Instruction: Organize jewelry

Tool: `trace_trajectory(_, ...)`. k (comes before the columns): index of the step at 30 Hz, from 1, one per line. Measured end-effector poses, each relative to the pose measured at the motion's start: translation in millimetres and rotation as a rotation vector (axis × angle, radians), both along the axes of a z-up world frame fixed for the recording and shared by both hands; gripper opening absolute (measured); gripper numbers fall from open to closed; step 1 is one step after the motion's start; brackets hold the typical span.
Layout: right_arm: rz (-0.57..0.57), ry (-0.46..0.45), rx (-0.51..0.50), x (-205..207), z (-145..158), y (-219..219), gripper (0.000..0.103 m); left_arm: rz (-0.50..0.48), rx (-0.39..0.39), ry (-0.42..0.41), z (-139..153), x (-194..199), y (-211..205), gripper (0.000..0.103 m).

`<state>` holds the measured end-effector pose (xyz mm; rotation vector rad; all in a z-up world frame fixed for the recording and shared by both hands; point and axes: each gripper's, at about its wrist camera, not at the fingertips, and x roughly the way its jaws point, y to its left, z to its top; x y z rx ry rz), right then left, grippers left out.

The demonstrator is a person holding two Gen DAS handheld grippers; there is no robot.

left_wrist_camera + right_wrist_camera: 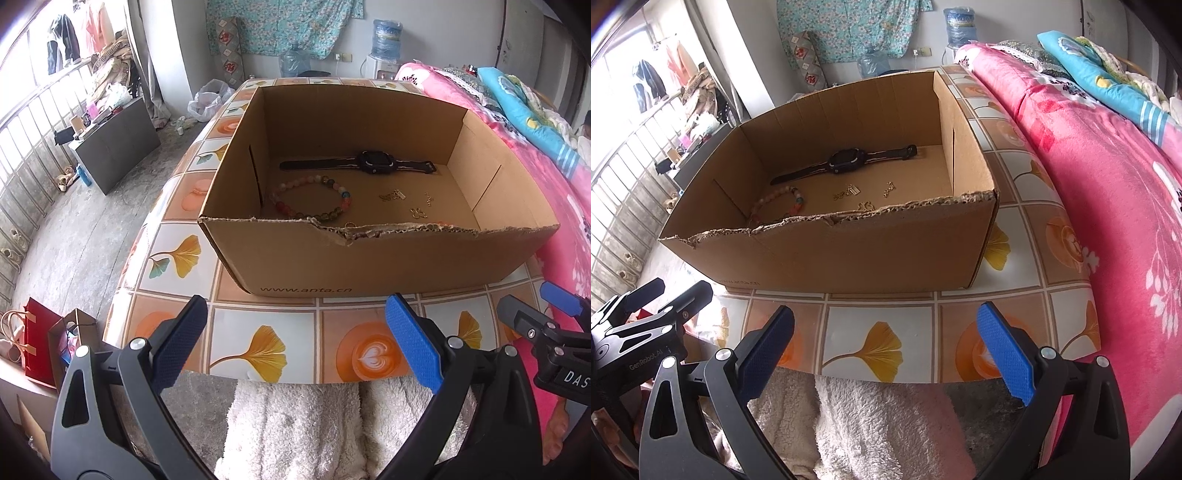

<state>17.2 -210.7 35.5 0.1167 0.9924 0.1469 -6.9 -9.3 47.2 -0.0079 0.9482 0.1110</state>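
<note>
1. Left gripper (295, 339) and right gripper (886, 343): jaws wide apart, empty, hovering at the near edge of the tile-patterned tabletop (236, 306).
2. At 12 o'clock: open brown cardboard box (369, 266), printed "www.anta.cn".
3. Inside: multicoloured beaded bracelet (312, 203) left, small gold pieces (393, 195) right.
4. Farthest: black strap wristwatch (369, 164), long axis crosswise; neither gripper plainly nearer.

Cardboard box (369, 258) stands open on the tiled tabletop (280, 332), near rim torn. Inside: 1 black watch (373, 162) lying flat toward the far wall, 1 beaded bracelet (314, 201) nearer the left wall, small gold pieces (395, 195) scattered right of it. Left gripper (295, 341) spread wide, empty, short of the box. Right gripper (543, 314) at the right edge.
</note>
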Motion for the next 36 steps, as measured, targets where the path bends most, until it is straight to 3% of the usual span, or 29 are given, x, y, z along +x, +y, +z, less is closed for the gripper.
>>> trace_trajectory(13, 0.009, 0.026, -0.005, 6, -3, 2, 0.097, -0.016, 0.019, 0.024, -3, 8, -6, 0.093)
trace_trajectory(21, 0.002, 0.08, 0.034, 17, -8, -3, 0.097, -0.02, -0.013, 0.052, -6, 14, -6, 0.093)
trace_trajectory(36, 0.026, 0.053, 0.03, 20, 5, -1, 0.097, 0.003, -0.01, 0.1, -7, 25, -8, 0.093)
